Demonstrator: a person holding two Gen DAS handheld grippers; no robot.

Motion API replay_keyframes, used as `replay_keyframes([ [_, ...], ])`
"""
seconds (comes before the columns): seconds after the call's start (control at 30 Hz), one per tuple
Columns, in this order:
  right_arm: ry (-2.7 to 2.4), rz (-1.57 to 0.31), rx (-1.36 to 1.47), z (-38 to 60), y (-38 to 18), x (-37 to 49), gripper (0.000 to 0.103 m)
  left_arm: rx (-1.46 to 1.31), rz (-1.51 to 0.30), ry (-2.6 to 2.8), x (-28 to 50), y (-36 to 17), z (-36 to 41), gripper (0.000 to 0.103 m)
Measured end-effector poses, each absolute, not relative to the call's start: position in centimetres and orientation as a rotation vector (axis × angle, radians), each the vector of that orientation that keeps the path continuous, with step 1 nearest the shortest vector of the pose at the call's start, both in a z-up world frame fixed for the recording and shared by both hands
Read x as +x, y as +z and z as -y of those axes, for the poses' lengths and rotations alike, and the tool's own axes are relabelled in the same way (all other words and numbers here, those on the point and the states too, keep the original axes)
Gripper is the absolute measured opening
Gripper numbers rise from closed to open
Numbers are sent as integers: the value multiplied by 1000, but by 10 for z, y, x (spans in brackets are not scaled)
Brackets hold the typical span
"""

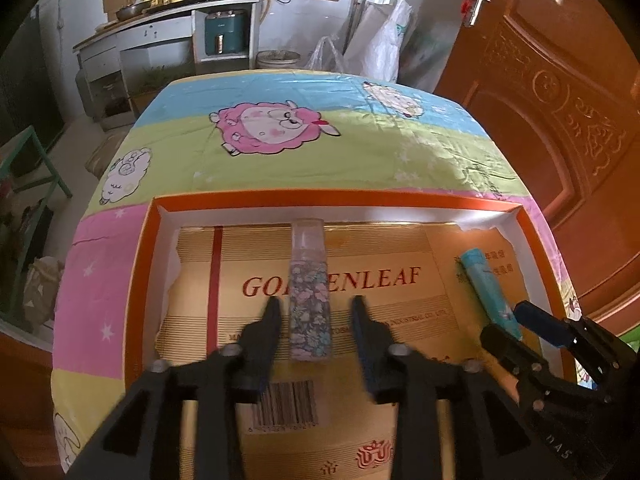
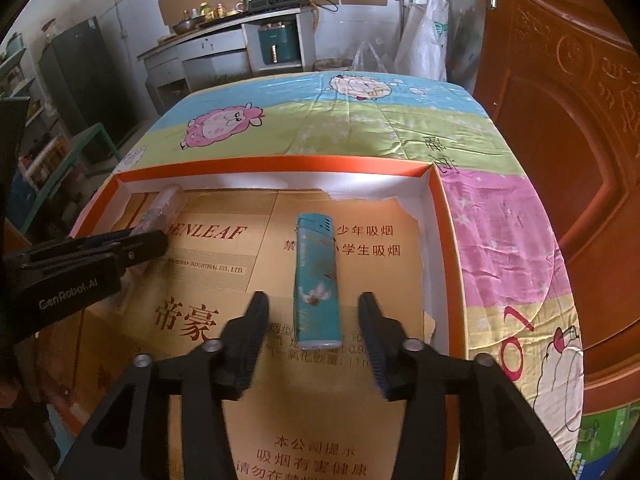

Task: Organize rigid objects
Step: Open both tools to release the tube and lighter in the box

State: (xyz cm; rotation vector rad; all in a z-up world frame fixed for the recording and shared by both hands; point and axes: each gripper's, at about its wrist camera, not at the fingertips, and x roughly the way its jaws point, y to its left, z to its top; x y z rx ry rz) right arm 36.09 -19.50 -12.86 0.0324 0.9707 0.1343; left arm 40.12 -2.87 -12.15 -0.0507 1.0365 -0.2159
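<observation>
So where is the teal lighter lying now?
The teal lighter lies flat in the orange-rimmed box, right of the floral bottle, between the open right claw's fingers, untouched.

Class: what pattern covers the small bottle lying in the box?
A floral print on the bottle, pink and blue on dark; clearest in the left wrist view.
</observation>
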Motion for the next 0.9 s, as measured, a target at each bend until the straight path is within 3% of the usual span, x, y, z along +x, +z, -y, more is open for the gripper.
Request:
replay_keyframes([
  [0.03,134,-970,32,195,-128,360,50,-47,-1032,-220,400,-121,30,54],
  [0.33,128,-949,38,199,-119,344,50,-91,-1001,-275,394,-108,30,54],
  [0.57,129,-915,29,198,-105,327,50,-310,-1012,-447,393,-104,21,54],
  [0.9,138,-877,17,194,-87,296,50,-64,-827,-253,364,-68,34,54],
])
